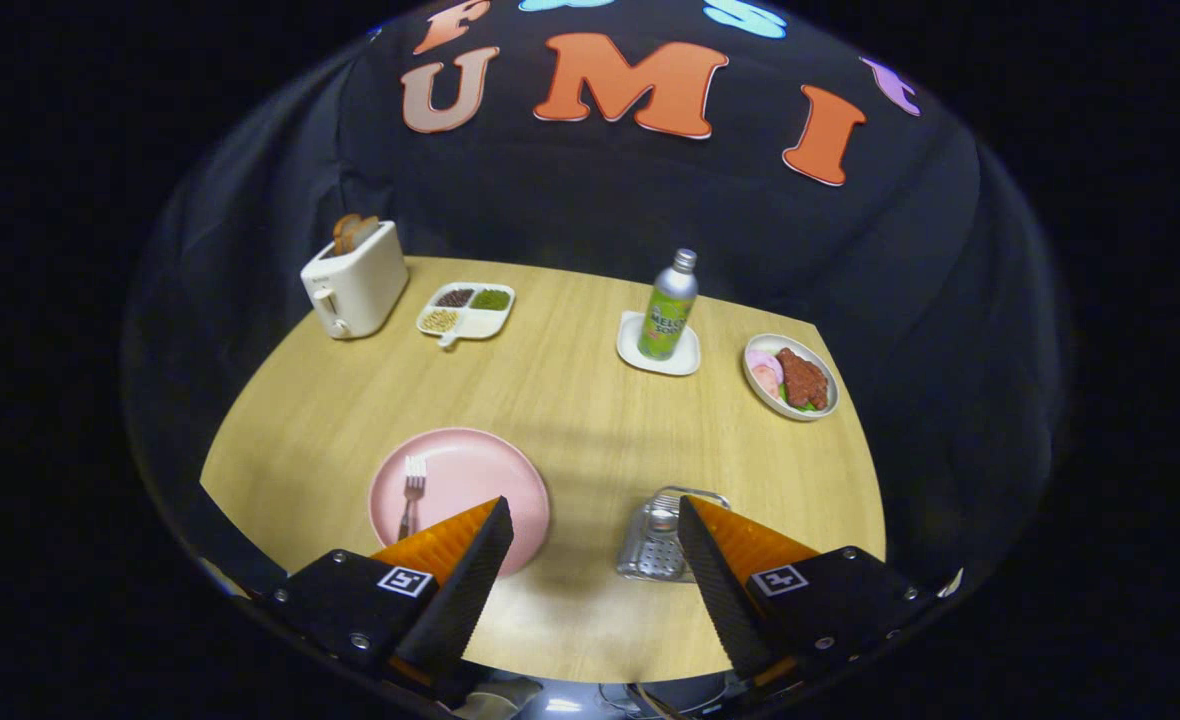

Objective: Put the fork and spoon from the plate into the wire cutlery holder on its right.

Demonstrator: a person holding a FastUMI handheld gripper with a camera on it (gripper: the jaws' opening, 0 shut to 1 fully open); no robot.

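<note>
A pink plate lies on the wooden table, partly behind my left finger. A metal fork rests on the plate's left side, tines pointing away from me. The wire cutlery holder stands to the plate's right, just beside my right finger, with a rounded metal piece that looks like a spoon bowl inside it. My gripper hovers above the table's near edge, open wide, with nothing between the fingers. The plate sits behind one finger, the holder behind the other.
At the back left stands a white toaster with bread, next to a divided dish of beans. A green bottle on a white coaster and a plate of food stand at the back right.
</note>
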